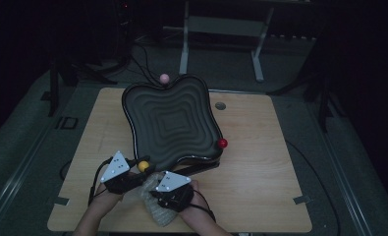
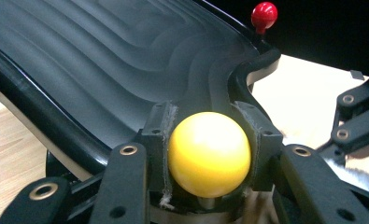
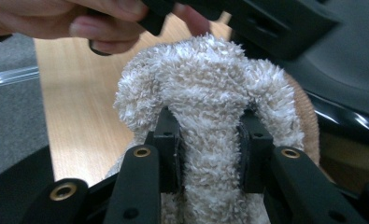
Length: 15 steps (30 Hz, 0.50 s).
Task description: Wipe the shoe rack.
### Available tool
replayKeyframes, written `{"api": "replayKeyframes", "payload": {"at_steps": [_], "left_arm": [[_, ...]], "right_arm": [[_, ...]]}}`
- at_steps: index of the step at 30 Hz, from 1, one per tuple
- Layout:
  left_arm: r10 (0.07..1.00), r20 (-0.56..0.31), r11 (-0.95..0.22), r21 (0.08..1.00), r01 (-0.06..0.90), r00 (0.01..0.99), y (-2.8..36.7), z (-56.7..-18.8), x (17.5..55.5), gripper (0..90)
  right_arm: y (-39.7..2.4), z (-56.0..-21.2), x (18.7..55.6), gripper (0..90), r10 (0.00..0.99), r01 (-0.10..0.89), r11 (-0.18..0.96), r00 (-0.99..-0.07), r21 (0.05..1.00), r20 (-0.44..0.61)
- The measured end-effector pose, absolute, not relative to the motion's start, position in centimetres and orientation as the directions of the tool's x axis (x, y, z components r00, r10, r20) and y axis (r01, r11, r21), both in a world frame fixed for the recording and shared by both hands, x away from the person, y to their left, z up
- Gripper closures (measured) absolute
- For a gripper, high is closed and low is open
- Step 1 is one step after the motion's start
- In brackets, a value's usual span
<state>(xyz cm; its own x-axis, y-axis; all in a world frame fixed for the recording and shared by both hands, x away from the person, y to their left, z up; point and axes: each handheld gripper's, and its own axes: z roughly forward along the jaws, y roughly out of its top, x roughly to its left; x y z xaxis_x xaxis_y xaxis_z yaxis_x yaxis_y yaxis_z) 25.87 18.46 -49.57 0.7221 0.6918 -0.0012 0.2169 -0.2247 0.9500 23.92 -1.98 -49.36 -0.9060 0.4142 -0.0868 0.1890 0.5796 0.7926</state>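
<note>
Left fingers clamped on a yellow ball at the near rim of a black wavy tray, red ball beyond them, right fingers pinching a fluffy cloth just beside, over the counter.

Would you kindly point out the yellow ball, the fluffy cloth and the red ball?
yellow ball [image 2: 209,154], left gripper view, middle of its front.
fluffy cloth [image 3: 205,84], right gripper view, bunched top above the jaws.
red ball [image 1: 222,143], high view, its centre.
</note>
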Motion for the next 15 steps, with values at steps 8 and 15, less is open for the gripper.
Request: {"api": "replayKeyframes", "payload": {"at_steps": [8,15], "left_arm": [[0.691,-0.001,-0.228,0.949,0.218,0.723,18.5,-49.5,25.9,59.7],[0.693,-0.004,-0.221,0.951,0.217,0.721,18.4,-49.6,25.9,59.7]], "right_arm": [[-1.2,-49.9,24.2,66.7,0.387,0.177,0.610,-0.917,0.773,-0.095],[-2.0,-49.2,24.3,66.7,0.393,0.172,0.600,-0.914,0.781,-0.101]]}}
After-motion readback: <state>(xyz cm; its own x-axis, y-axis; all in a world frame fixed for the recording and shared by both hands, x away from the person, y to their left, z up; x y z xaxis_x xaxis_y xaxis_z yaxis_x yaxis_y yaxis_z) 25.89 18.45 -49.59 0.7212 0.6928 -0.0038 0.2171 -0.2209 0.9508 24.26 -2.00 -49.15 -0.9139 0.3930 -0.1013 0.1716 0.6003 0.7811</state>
